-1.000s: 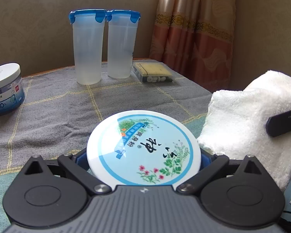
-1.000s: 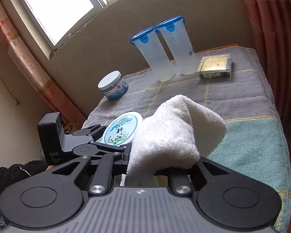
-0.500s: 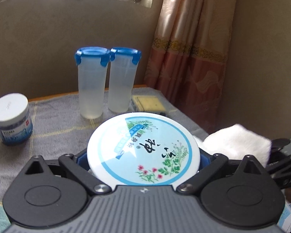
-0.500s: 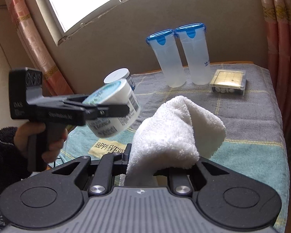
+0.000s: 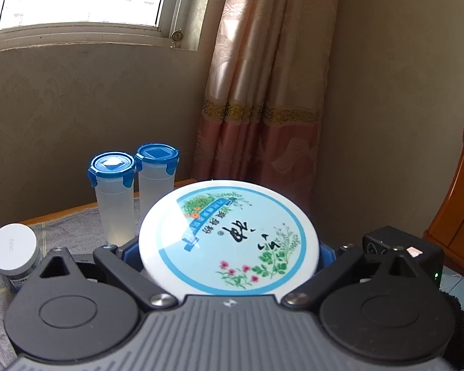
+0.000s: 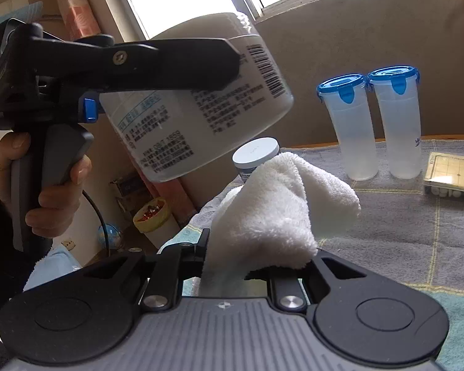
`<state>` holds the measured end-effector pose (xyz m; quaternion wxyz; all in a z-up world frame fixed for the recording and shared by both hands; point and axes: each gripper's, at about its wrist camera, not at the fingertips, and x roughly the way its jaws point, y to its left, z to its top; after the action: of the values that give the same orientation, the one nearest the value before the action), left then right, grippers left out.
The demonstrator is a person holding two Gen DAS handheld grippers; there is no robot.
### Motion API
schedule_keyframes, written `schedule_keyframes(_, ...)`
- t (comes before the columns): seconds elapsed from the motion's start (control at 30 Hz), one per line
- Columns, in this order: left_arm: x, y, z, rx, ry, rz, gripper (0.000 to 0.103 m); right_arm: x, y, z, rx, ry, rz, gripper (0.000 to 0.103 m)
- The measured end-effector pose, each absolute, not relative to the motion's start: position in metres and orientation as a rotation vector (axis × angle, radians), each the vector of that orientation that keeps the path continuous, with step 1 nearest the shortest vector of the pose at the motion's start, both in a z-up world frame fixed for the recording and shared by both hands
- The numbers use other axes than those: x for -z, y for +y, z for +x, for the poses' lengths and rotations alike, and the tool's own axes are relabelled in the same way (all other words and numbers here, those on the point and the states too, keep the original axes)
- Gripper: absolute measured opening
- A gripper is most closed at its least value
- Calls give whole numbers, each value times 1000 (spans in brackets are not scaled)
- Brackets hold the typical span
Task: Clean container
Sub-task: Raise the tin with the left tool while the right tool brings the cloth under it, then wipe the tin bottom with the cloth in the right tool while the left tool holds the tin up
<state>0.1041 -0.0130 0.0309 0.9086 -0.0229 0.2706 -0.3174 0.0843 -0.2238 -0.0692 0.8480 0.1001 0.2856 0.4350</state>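
My left tongs point(image 6: 232, 58) clamp tub point(image 6: 201, 99) aloft, tilted; my right tongs point(image 6: 232, 266) pinch towel point(image 6: 281, 204). Risk: hard wipe twists smooth tub from pads, drops it.

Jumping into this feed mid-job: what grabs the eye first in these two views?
The big round white container with a floral blue-ringed lid fills the left wrist view, clamped in the left gripper and held in the air, tilted, above the table. Just below it in the right wrist view, the right gripper pinches a fluffy white towel. Behind, two tall clear tumblers with blue lids stand on the grey checked tablecloth.
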Motion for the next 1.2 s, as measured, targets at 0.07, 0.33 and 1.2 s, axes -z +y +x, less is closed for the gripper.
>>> schedule_keyframes(0.07, -28, -15, 105, 655, 566, -57, 98, 71, -221, 82, -934, 603, 223, 20)
schedule_keyframes(0.33, -25, -19, 106, 651, 574, -61, 98, 71, -215, 73, -985, 598, 239, 20)
schedule_keyframes(1.2, -8, -10, 107, 667, 670, -116, 98, 69, -229, 84, -975, 541, 268, 20)
